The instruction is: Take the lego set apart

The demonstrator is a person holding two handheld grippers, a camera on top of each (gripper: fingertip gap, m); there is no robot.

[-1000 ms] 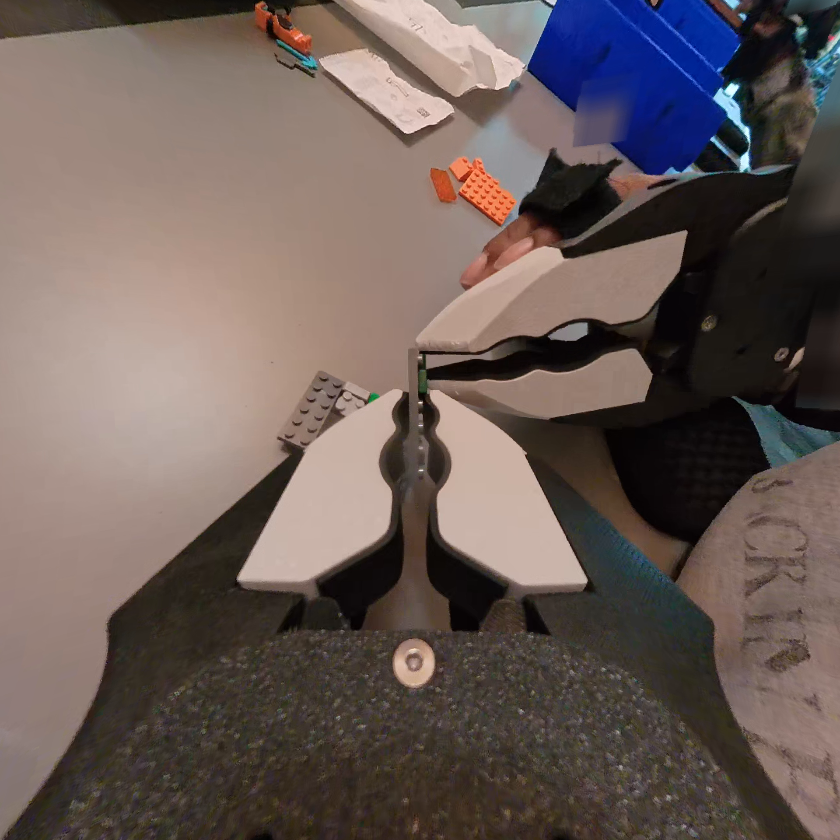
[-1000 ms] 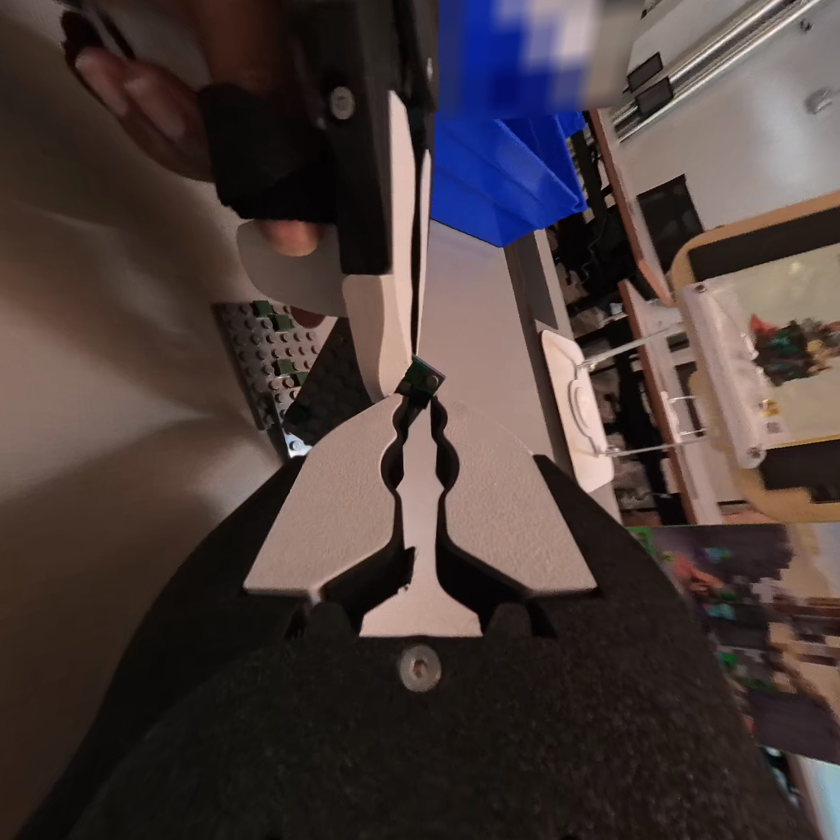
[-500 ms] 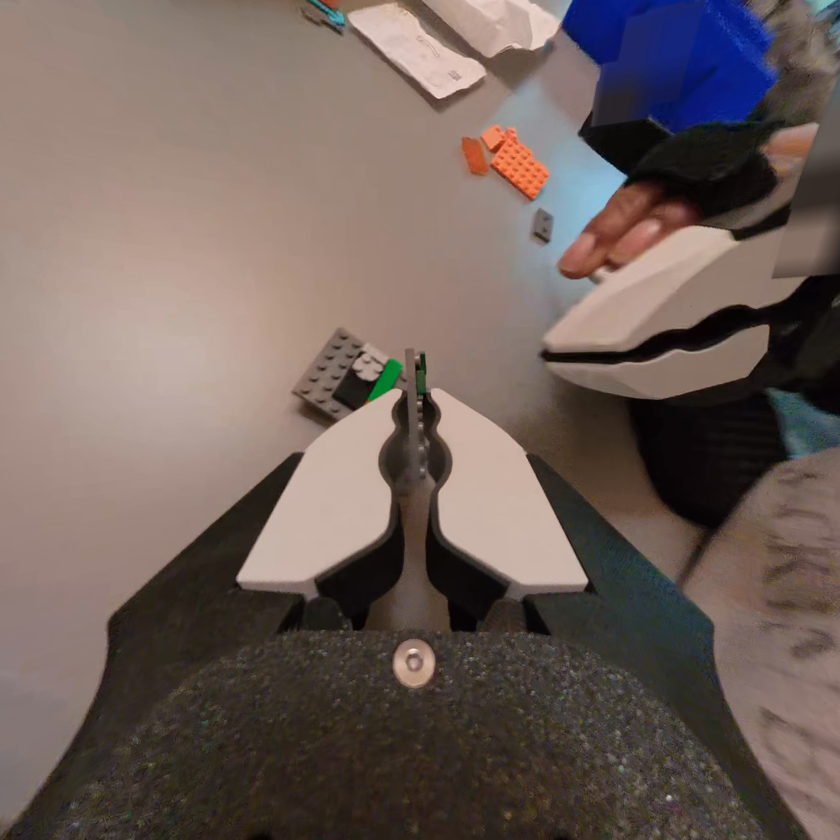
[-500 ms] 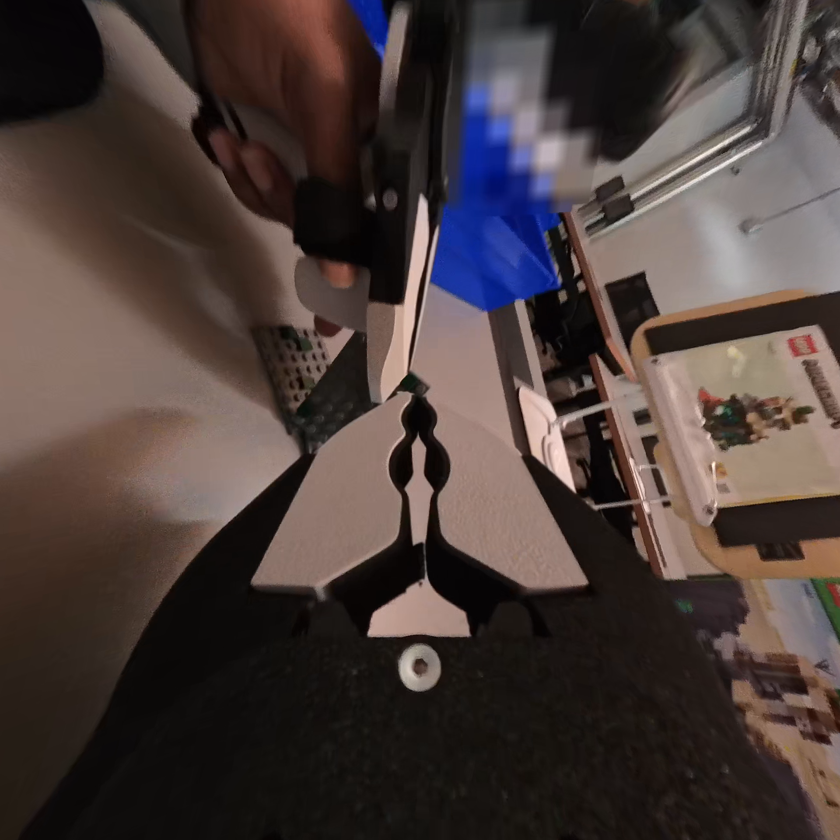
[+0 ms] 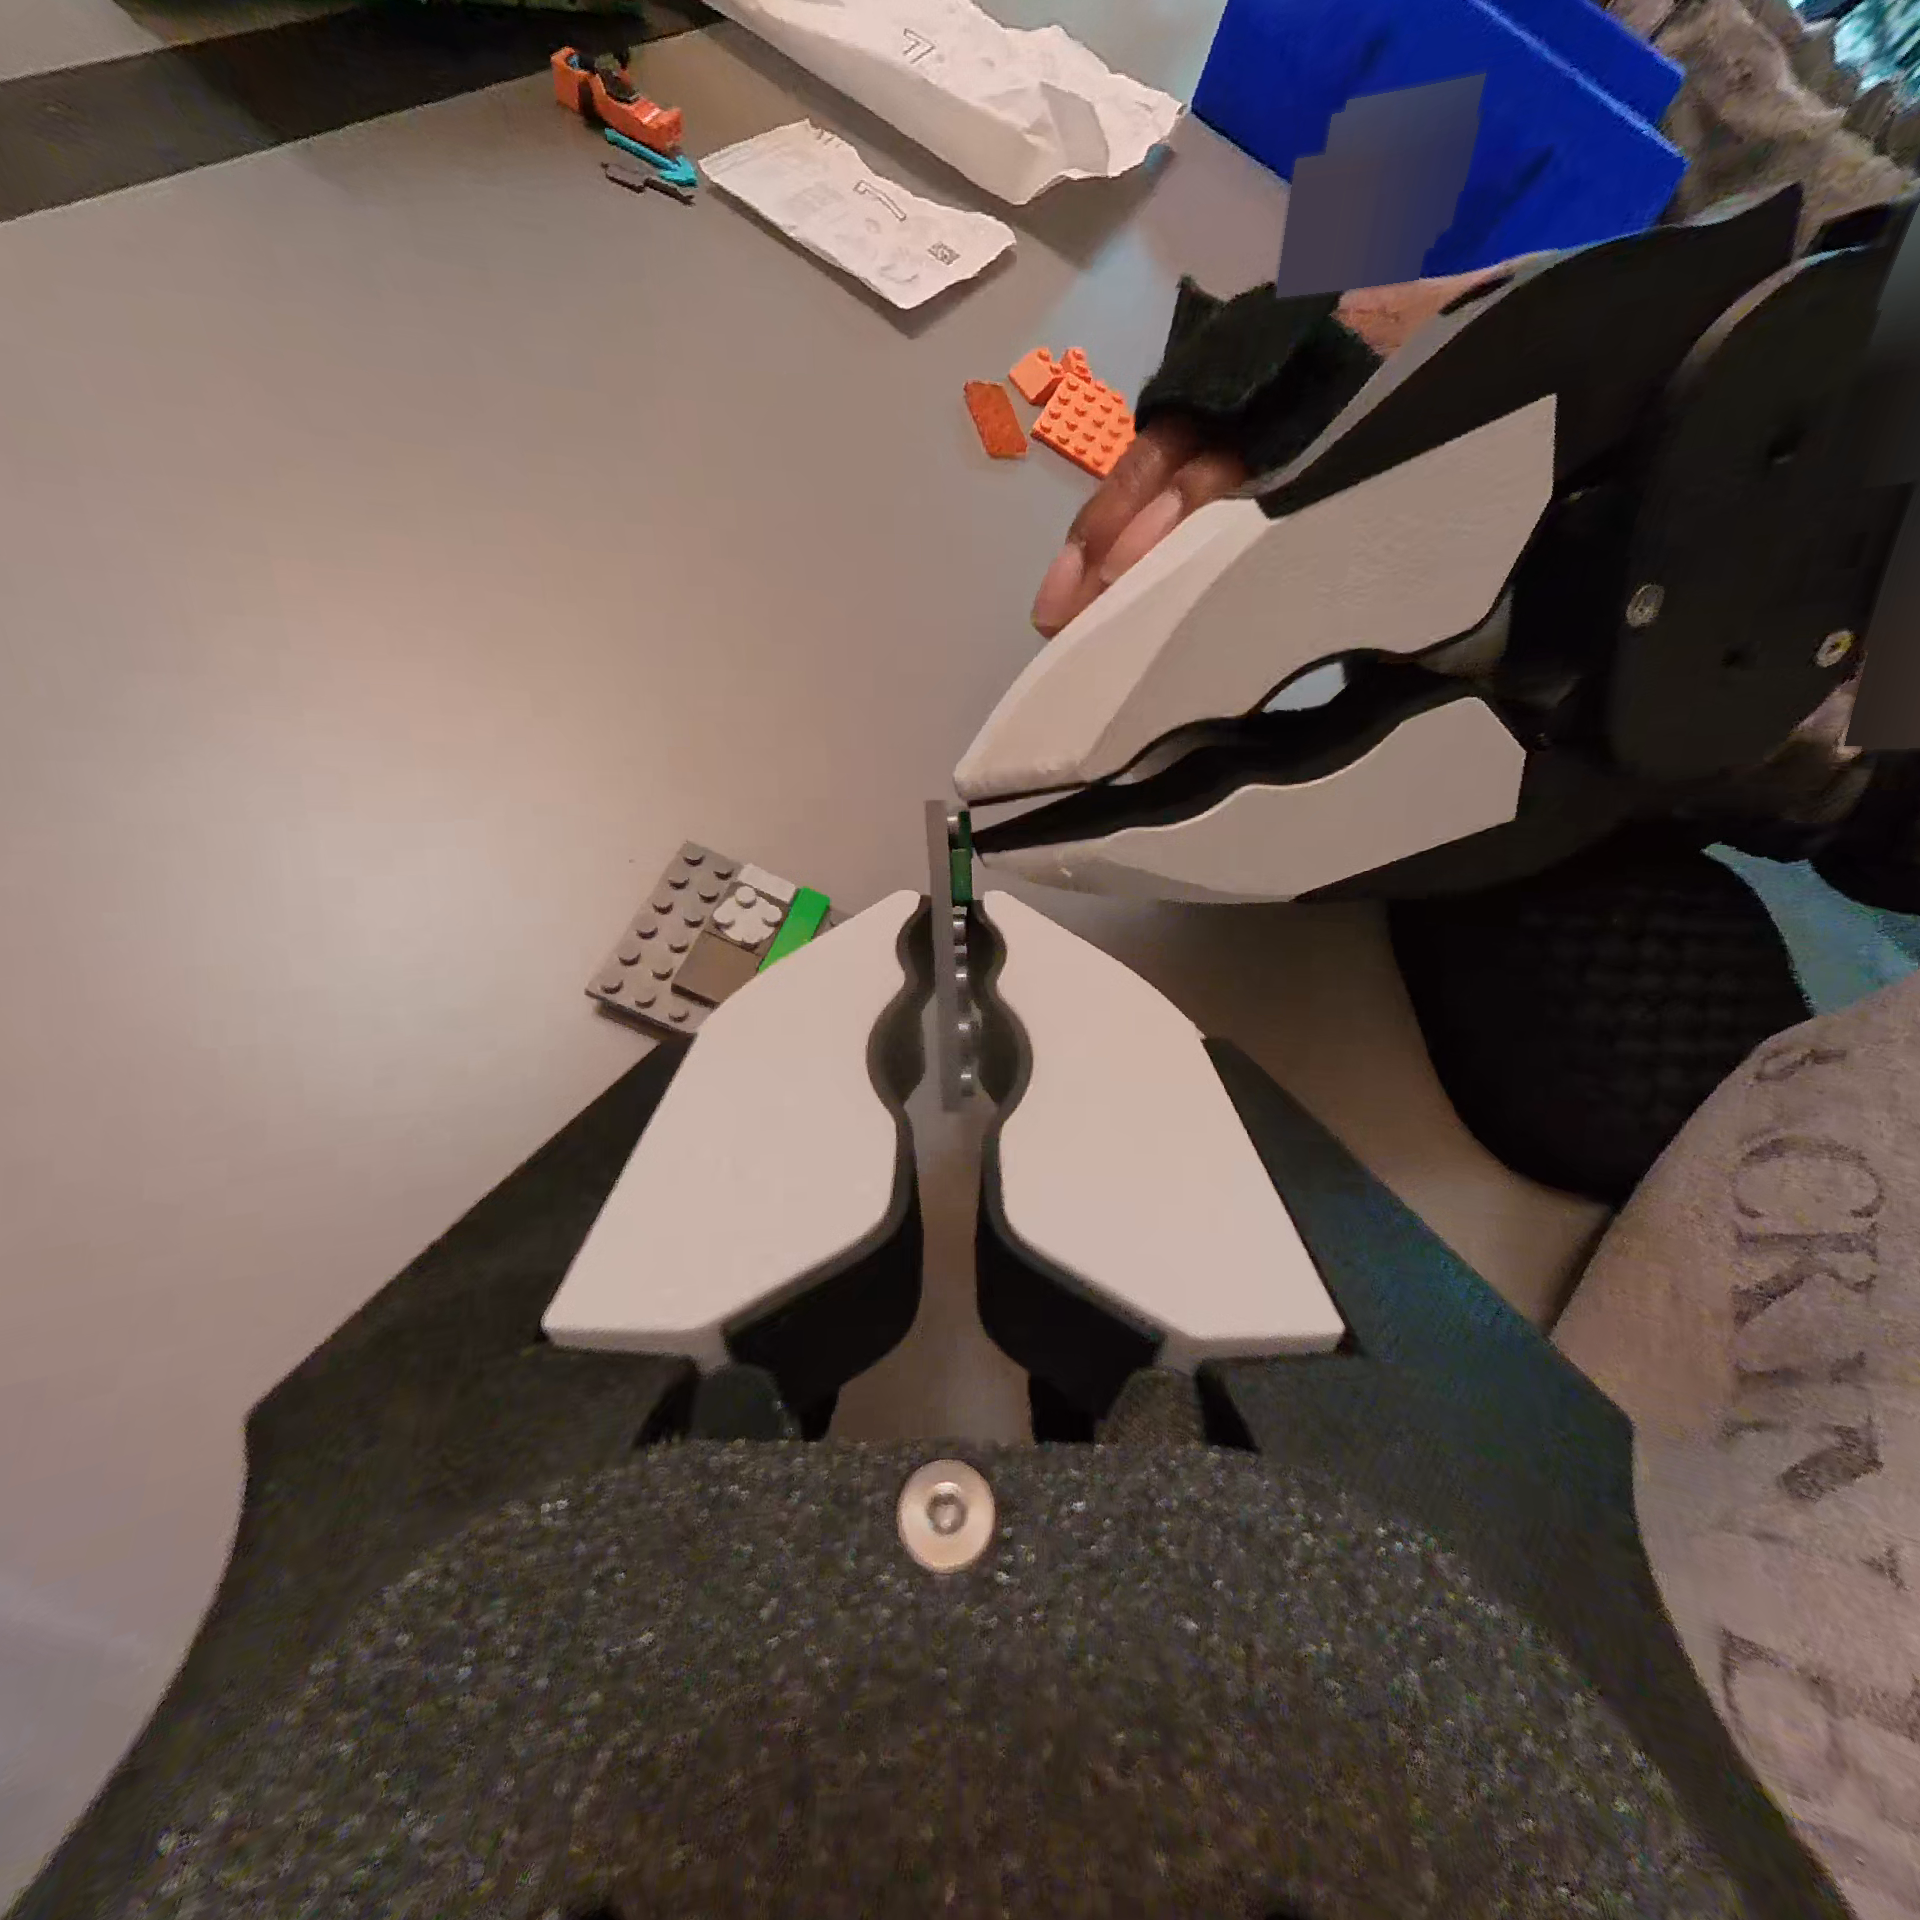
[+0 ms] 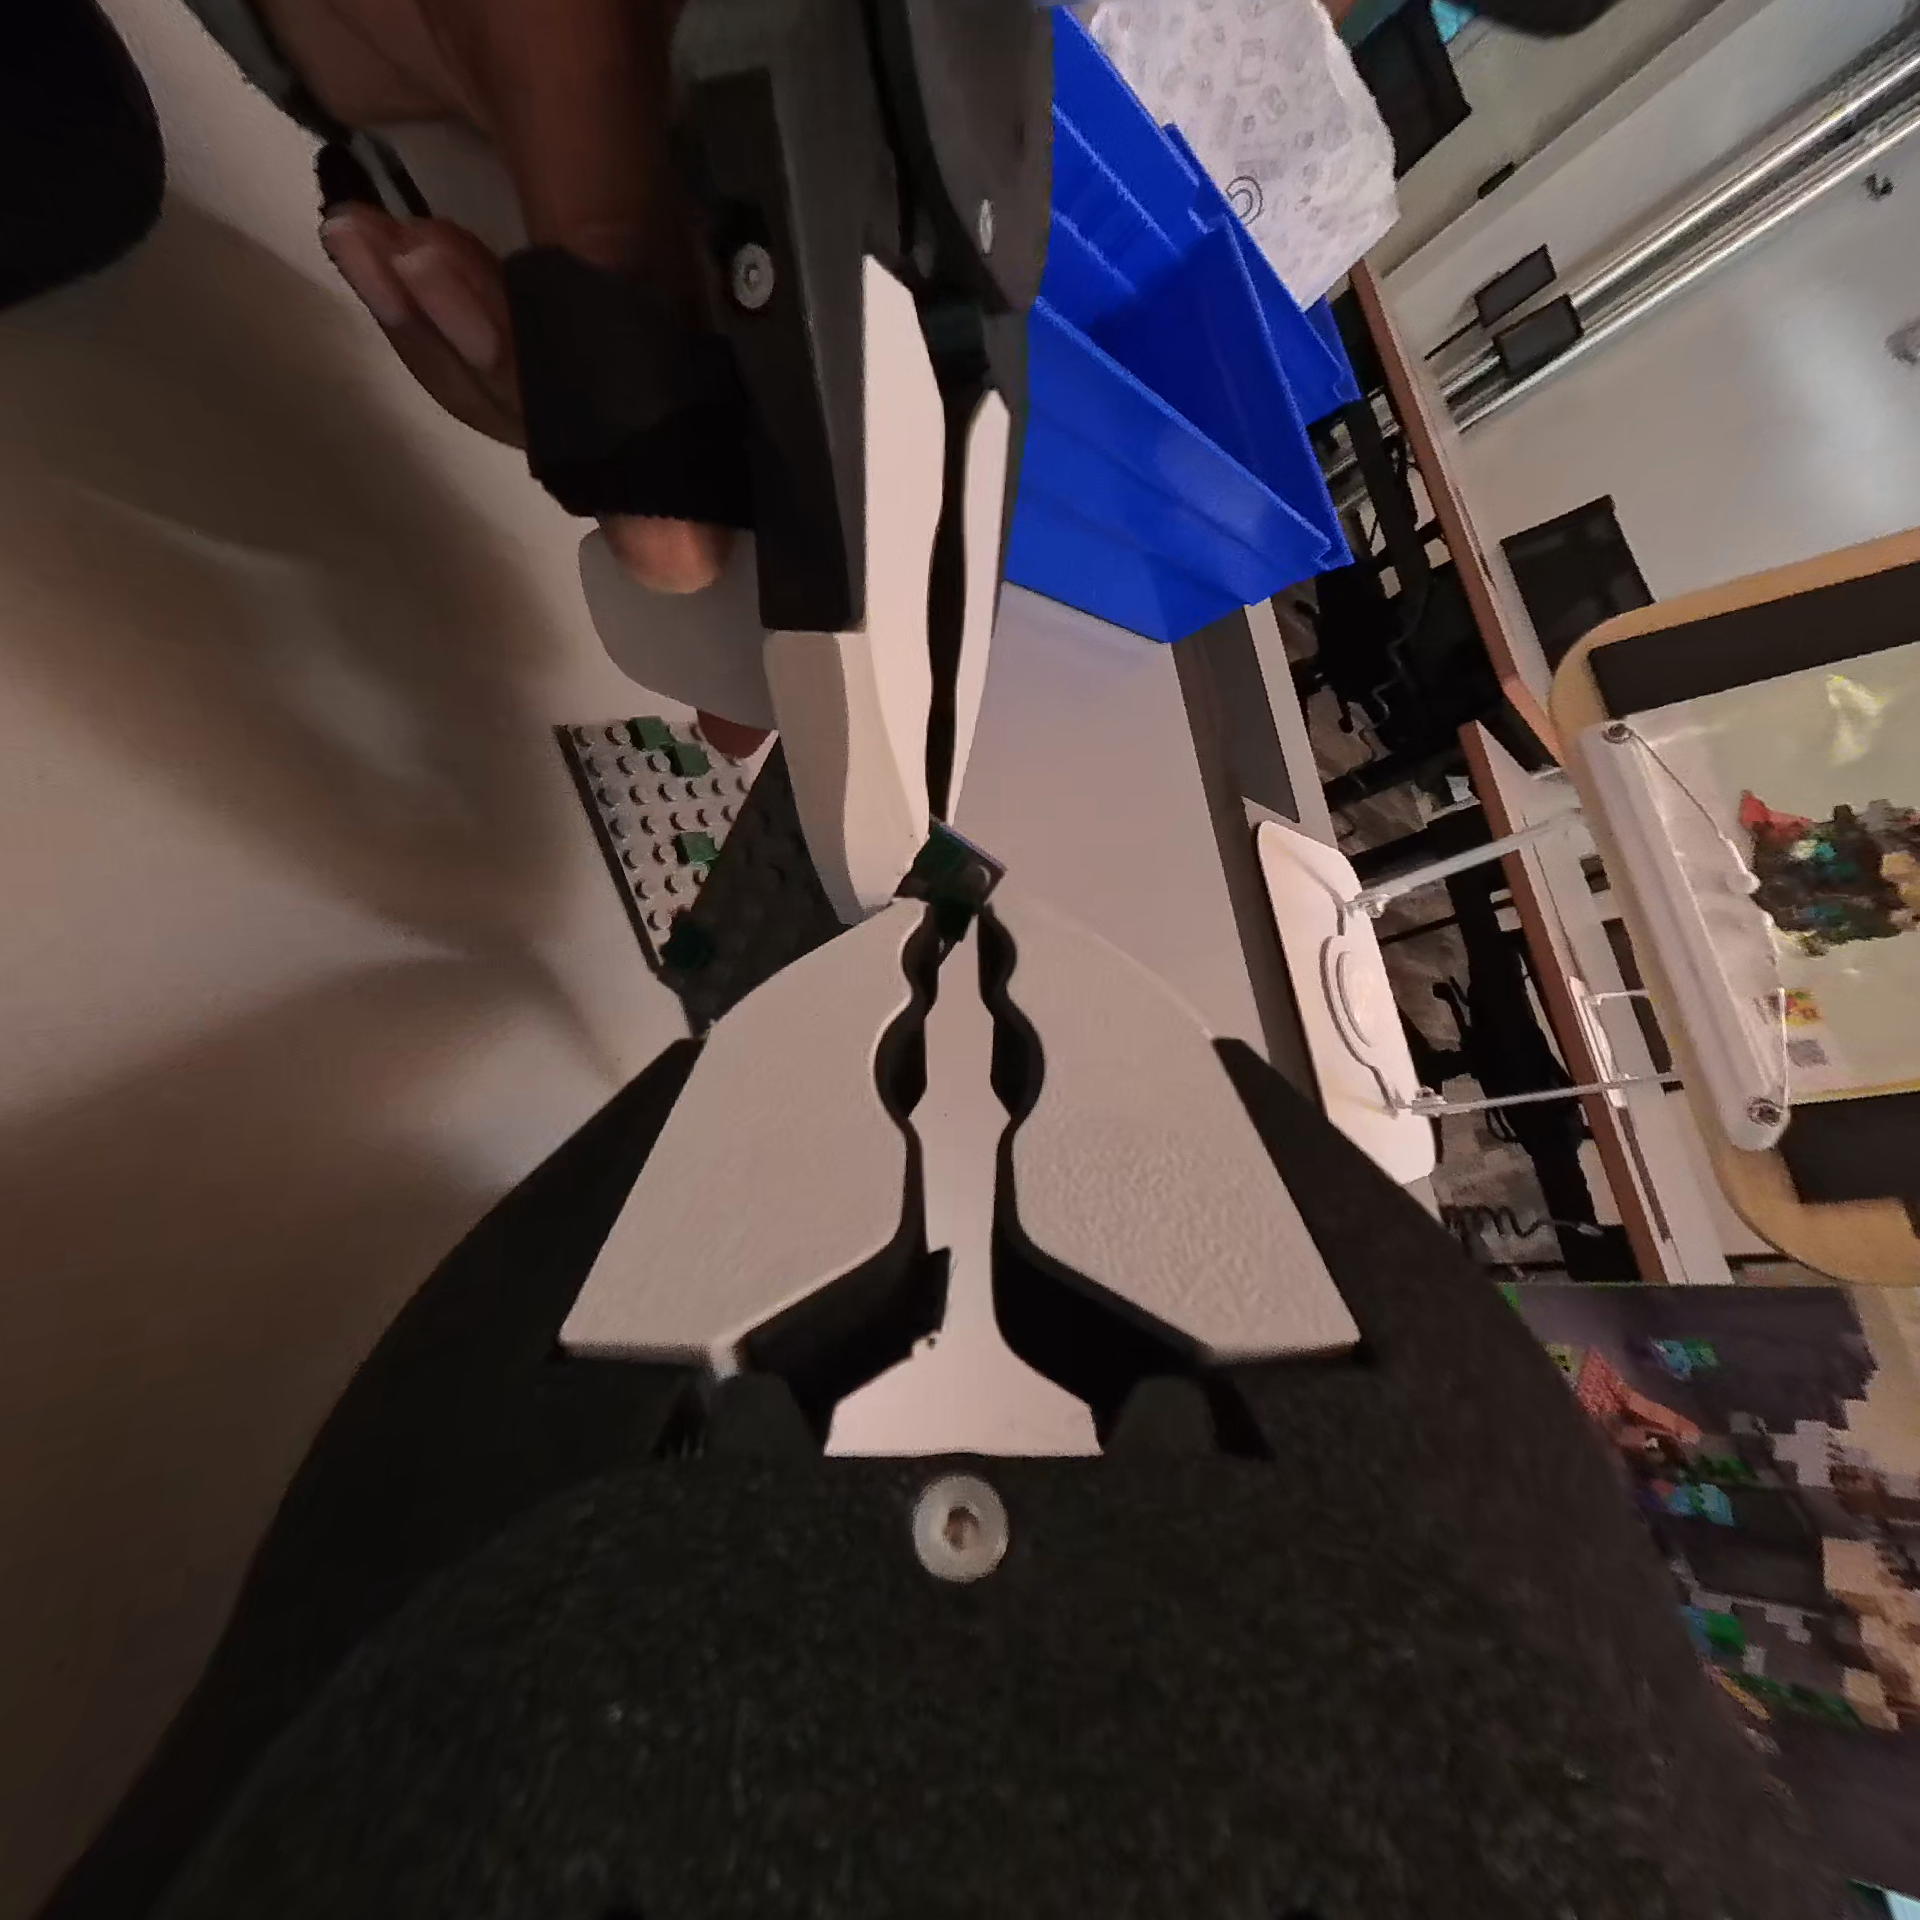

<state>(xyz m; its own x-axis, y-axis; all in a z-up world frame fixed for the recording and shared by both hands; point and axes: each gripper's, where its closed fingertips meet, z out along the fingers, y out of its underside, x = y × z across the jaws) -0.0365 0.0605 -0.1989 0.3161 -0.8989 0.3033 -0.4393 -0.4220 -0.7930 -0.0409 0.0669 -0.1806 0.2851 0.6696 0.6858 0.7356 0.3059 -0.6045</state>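
Grey plate stands on edge, clamped between the closed fingers of the left tool, raised off the bench. Held vertical like this, its studded face turns sideways toward the right tool, which comes in from the right. Small green piece sits on that face near the plate's top edge, above the left fingertips, so it stays reachable.

Right tool is nearly closed, tips pinched on the green piece; the right wrist view shows it caught right at the tip gap. Left tool acts as a vise, right as the puller. Judgement: step in hand is popping this green piece off the plate; a twist or peel away from the studs seems likely to be needed, and the tiny tip grip could slip.

Rest of the set lies on the bench: grey base plate with a bright green tile just behind the left tool, orange pieces farther off, paper bags and blue bin at the far edge. Plenty left to separate.
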